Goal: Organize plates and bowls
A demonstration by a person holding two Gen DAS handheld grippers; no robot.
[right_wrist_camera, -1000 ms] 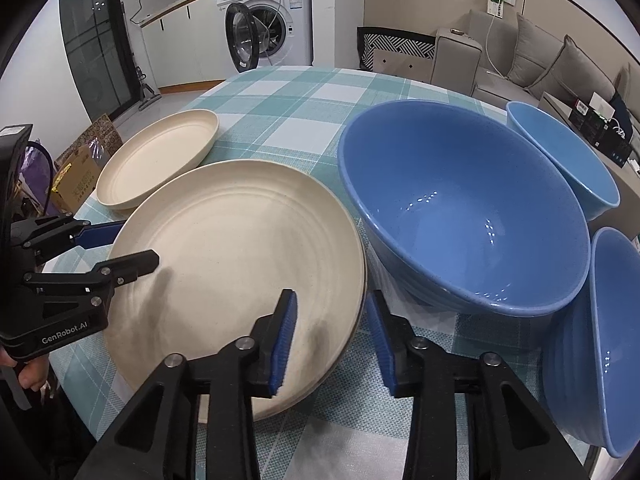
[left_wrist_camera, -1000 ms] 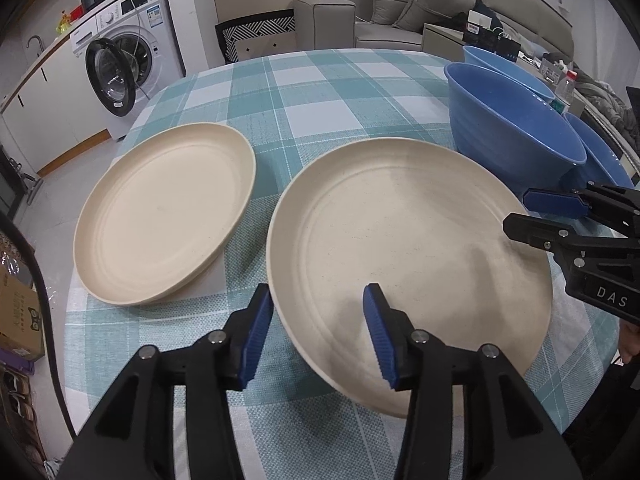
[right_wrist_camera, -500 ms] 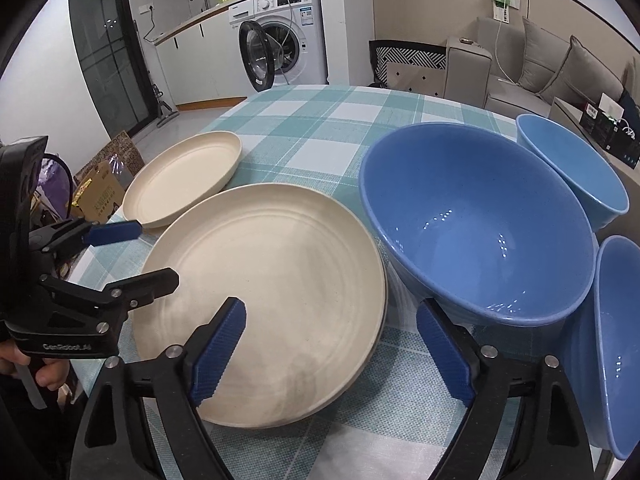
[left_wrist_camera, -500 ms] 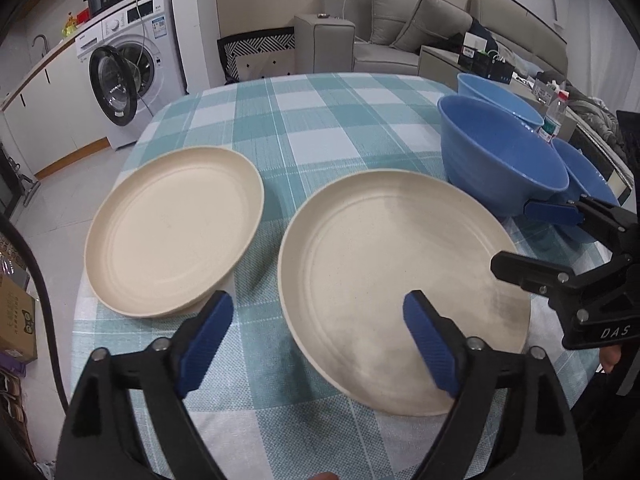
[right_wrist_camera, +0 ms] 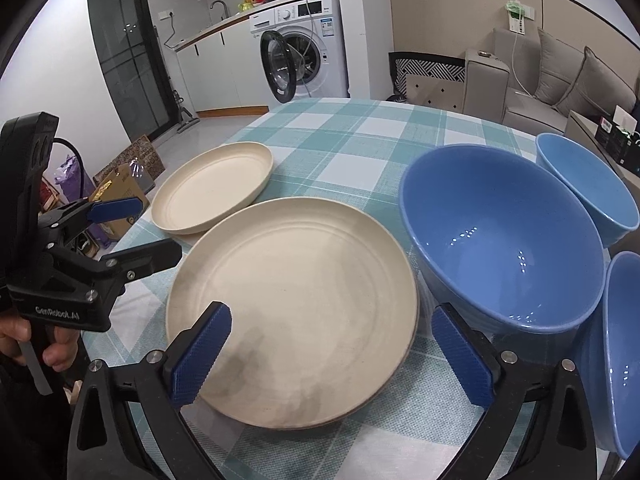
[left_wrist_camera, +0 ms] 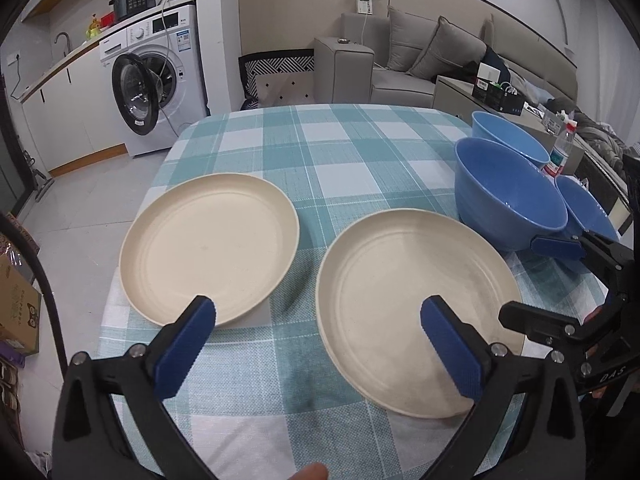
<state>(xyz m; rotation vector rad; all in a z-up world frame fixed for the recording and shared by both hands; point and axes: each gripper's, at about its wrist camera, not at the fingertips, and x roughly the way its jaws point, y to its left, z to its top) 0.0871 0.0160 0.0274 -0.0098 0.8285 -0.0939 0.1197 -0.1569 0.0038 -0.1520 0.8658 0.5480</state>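
Note:
Two cream plates lie on the checked table: a large one [left_wrist_camera: 416, 308] [right_wrist_camera: 296, 288] near me and a smaller one [left_wrist_camera: 208, 244] [right_wrist_camera: 212, 186] to its left. Three blue bowls stand to the right: a big one [left_wrist_camera: 506, 200] [right_wrist_camera: 500, 240], one behind it [left_wrist_camera: 508, 140] [right_wrist_camera: 588, 188] and one at the near right [left_wrist_camera: 584, 208] [right_wrist_camera: 624, 352]. My left gripper [left_wrist_camera: 320, 344] is open and empty above the near table edge, between the plates. My right gripper [right_wrist_camera: 332, 356] is open and empty over the large plate's near right rim.
The table [left_wrist_camera: 340, 148] has a teal checked cloth. Beyond it stand a washing machine [left_wrist_camera: 156, 80] with its door open, a chair [left_wrist_camera: 276, 80] and a grey sofa [left_wrist_camera: 420, 64]. A plastic bottle [left_wrist_camera: 560, 152] stands behind the bowls. Cardboard boxes [right_wrist_camera: 120, 192] lie on the floor at left.
Both grippers opened from narrow to wide and pulled back and up from the large plate. Plates and bowls have not moved.

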